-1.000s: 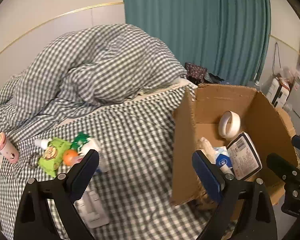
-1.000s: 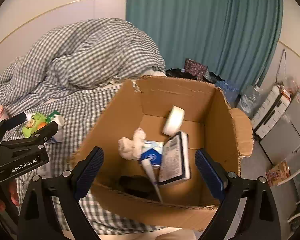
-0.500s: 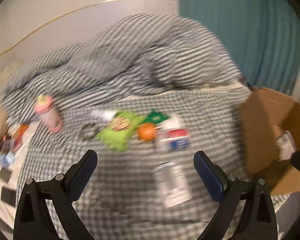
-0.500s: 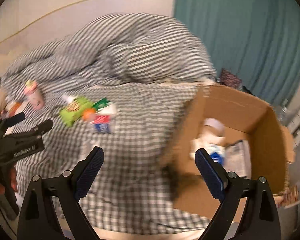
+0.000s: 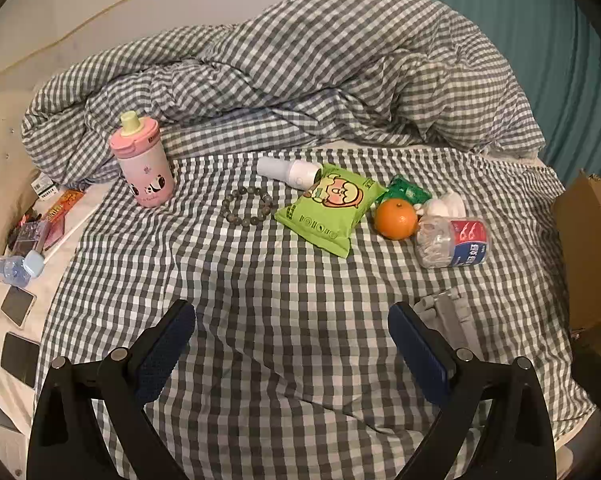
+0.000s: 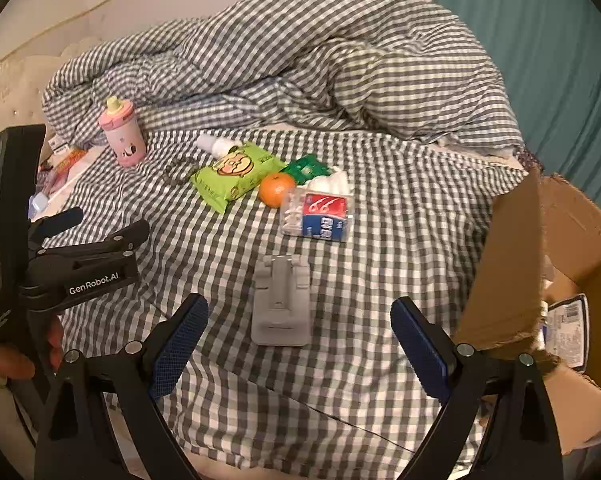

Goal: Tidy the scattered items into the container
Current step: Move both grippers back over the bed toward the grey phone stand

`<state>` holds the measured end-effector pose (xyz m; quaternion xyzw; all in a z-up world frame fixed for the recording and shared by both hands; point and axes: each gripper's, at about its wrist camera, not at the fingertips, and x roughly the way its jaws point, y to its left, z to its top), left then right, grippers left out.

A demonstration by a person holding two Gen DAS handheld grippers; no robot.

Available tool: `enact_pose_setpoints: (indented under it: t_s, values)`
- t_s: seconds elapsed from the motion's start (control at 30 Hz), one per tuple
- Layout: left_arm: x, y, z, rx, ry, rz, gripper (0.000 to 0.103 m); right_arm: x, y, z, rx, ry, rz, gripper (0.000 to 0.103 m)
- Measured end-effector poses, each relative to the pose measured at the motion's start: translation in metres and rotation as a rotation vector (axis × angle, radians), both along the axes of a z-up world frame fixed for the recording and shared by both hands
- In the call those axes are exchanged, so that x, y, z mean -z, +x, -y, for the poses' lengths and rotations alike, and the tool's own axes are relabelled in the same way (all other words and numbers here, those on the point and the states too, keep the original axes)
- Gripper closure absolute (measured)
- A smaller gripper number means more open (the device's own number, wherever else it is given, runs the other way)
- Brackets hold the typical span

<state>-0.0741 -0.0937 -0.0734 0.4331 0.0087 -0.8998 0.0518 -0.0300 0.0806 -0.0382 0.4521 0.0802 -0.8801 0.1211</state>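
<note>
L wrist view: left gripper [image 5: 290,354] spread wide, empty, over checked bedsheet [image 5: 260,280]. Grey stand [image 5: 446,316] lies just beyond its right finger; orange [image 5: 395,219], floss tub [image 5: 452,242], green snack bag [image 5: 329,209] further ahead.
R wrist view: right gripper [image 6: 298,354] also gaping, empty. Grey stand [image 6: 281,306] dead ahead betw fingers, long axis along the reach, so right hand nearer. Cardboard box [image 6: 540,260] at right

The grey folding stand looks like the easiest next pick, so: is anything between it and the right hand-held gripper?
Nothing visible. The grey folding stand lies flat on the checked sheet, just ahead of the open right hand-held gripper, apart from the cotton-swab box beyond it.
</note>
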Motion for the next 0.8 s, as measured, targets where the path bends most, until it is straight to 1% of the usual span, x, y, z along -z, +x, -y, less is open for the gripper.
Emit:
enact_pose_setpoints:
  t_s: [0.27, 0.53, 0.8]
  values:
    - [0.018, -0.012, 0.001, 0.009, 0.011, 0.033, 0.003, 0.015, -0.013, 0.004, 0.002, 0.013, 0.039, 0.01]
    - [0.027, -0.018, 0.001, 0.002, 0.004, 0.051, 0.003, 0.027, -0.024, 0.007, 0.0, 0.012, 0.069, 0.01]
    - [0.034, -0.036, 0.003, -0.015, -0.009, 0.051, 0.003, 0.043, -0.033, 0.009, -0.009, 0.005, 0.107, 0.01]
